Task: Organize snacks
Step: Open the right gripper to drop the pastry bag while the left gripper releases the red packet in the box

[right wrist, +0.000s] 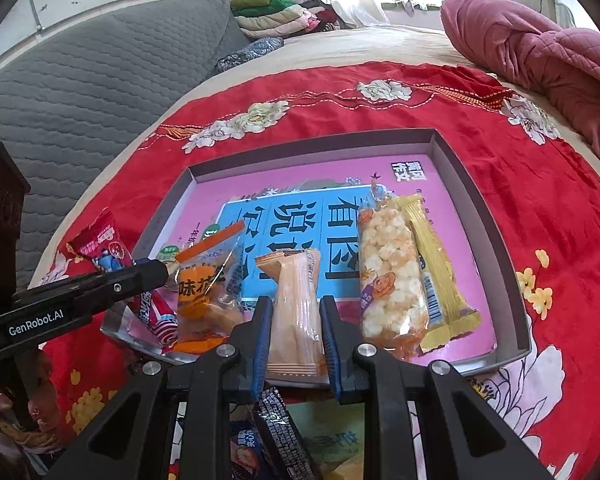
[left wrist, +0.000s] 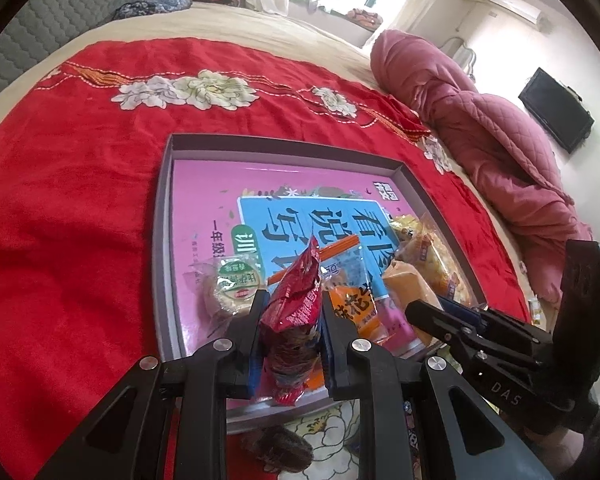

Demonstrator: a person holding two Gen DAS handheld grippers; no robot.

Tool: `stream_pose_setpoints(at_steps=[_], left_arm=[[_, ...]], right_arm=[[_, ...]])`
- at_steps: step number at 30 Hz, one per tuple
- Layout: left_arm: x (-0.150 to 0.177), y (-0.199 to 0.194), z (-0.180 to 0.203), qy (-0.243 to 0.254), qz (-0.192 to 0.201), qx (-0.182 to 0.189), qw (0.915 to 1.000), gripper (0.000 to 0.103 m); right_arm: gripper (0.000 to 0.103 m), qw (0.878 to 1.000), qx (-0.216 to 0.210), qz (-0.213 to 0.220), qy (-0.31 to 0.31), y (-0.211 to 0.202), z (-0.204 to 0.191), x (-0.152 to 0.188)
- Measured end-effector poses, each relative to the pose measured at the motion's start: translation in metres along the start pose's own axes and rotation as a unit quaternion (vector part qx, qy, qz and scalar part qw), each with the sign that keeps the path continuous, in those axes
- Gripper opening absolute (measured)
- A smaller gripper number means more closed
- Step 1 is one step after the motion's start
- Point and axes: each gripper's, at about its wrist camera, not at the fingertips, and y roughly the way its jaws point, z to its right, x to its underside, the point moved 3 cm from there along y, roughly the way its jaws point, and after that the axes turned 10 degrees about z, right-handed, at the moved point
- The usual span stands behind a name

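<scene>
A grey shallow box [left wrist: 284, 155] with a pink printed floor lies on the red cloth. My left gripper [left wrist: 293, 300] is shut on a red foil snack packet [left wrist: 300, 280], held upright over the box's near left part. My right gripper [right wrist: 296, 307] is shut on a pale orange packet [right wrist: 296, 296] at the near edge of the box [right wrist: 312, 147]. Inside lie a round green-labelled cake [left wrist: 230, 280], an orange packet [right wrist: 202, 288], a popcorn bar [right wrist: 388, 276] and a yellow bar [right wrist: 436, 272]. Each view shows the other gripper from the side: the right gripper [left wrist: 420, 310] and the left gripper [right wrist: 156, 272].
The red flowered cloth [left wrist: 80, 200] covers a bed. A pink quilt [left wrist: 480, 128] is heaped at the right and a grey padded headboard [right wrist: 80, 80] stands at the left. More packets, one of them a black packet [right wrist: 280, 432], lie under my right gripper before the box.
</scene>
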Motion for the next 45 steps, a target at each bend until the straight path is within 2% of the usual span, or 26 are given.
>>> stream_pose_setpoints(at_steps=[13,18,25,26,33,45], left_arm=[[0.000,0.004,-0.008,-0.018,-0.006,-0.008,0.9998,0.026],[-0.005,-0.001,-0.015,-0.029,0.003,-0.016,0.9994,0.042],[-0.009,-0.005,-0.026,-0.046,0.006,-0.030,0.9985,0.049],[-0.010,-0.006,-0.025,-0.046,0.008,-0.032,0.9984,0.052],[-0.016,-0.018,-0.022,-0.034,0.029,-0.044,0.9980,0.058],[-0.019,-0.019,-0.011,-0.015,0.038,-0.055,0.9976,0.058]], right_arm=[[0.025,1.000,0.010,-0.007,0.008,0.001,0.004,0.002],[0.025,1.000,0.018,-0.009,0.005,0.001,0.005,0.003],[0.025,1.000,0.028,-0.004,0.006,-0.001,0.008,0.001],[0.025,1.000,0.029,-0.003,0.006,-0.002,0.008,0.001],[0.025,0.999,0.034,0.005,0.003,-0.010,0.009,-0.001],[0.025,0.999,0.032,0.016,0.010,-0.023,0.013,-0.005]])
